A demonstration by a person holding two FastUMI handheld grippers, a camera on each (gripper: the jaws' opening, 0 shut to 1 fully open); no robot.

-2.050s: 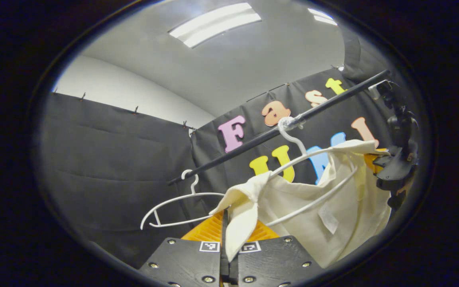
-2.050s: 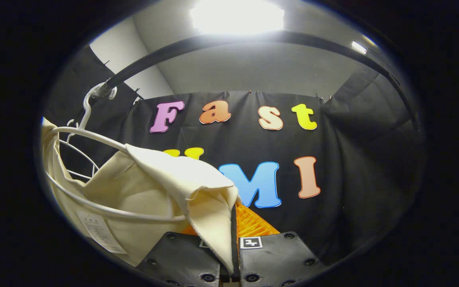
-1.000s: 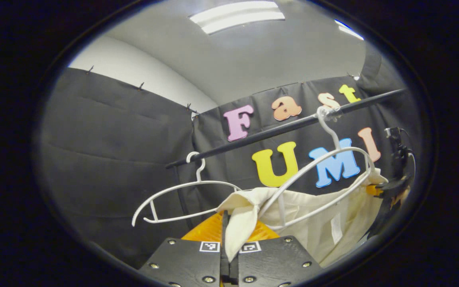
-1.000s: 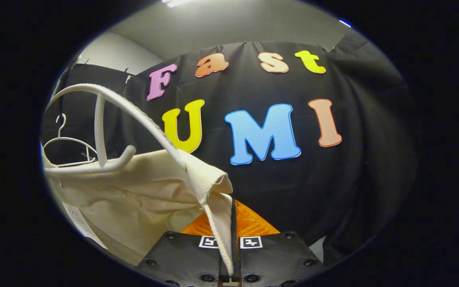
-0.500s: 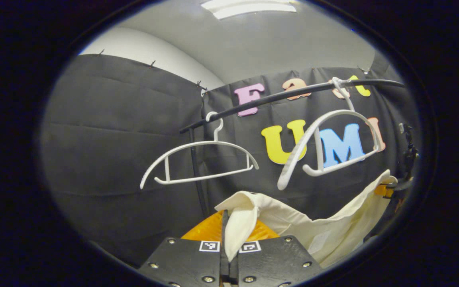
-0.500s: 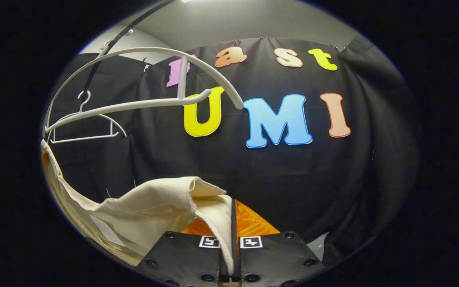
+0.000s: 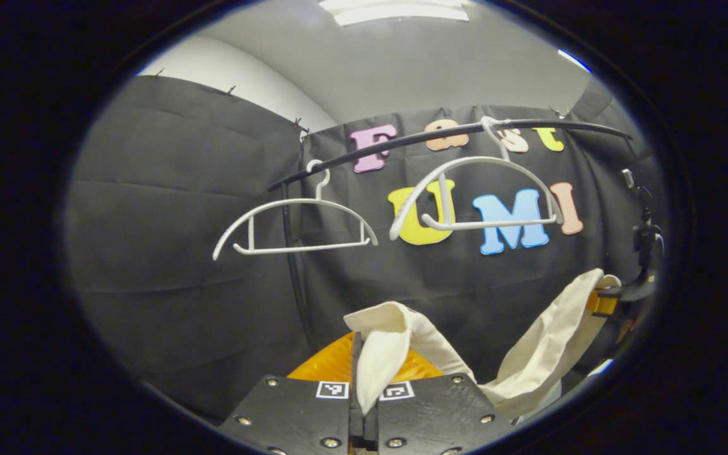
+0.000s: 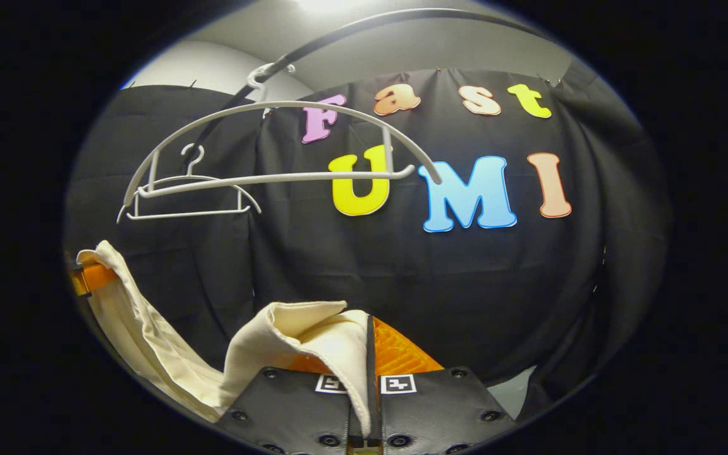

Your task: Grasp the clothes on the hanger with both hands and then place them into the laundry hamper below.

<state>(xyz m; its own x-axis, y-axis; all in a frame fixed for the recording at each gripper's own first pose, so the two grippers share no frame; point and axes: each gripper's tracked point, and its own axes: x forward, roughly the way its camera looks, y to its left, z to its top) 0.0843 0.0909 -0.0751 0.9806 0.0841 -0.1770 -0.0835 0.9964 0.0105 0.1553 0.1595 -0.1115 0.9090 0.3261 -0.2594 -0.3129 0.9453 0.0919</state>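
My left gripper (image 7: 363, 373) and right gripper (image 8: 369, 379) each pinch a corner of the one cream garment (image 7: 547, 347), which sags between them in open air below two bare hangers (image 7: 294, 221) on the rail (image 7: 440, 136).

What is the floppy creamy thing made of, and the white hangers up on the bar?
The cream garment looks like soft woven cloth, maybe cotton: matte, folding and sagging, with a stitched hem. The white hangers look like smooth plastic or coated wire; which is hard to tell. The rail seems dark metal.
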